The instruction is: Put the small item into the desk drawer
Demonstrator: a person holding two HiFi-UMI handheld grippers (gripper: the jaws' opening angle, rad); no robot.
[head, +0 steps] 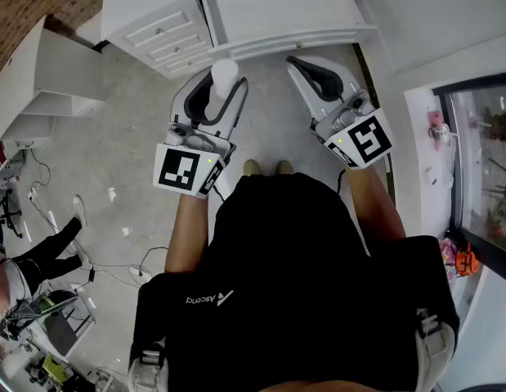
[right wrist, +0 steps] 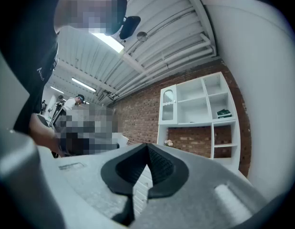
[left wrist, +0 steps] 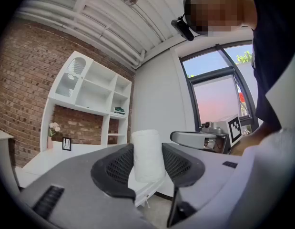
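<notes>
Forearms (head: 184, 233) out front; left tongs (left wrist: 147, 168) level, clamping white cylinder (left wrist: 147, 152); right tongs (right wrist: 146, 165) clenched, empty.

Black T-shirt (head: 302, 251), grey left claw (head: 222, 73), right claw (head: 295, 60)

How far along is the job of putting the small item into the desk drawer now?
Done: the small white item is picked up, clamped between the jaws of the left tool. In hand: it is held above the floor, facing the desk. Left: the desk drawers look shut, so one must be opened, perhaps by the shut, empty right tool, and the item put inside.
</notes>
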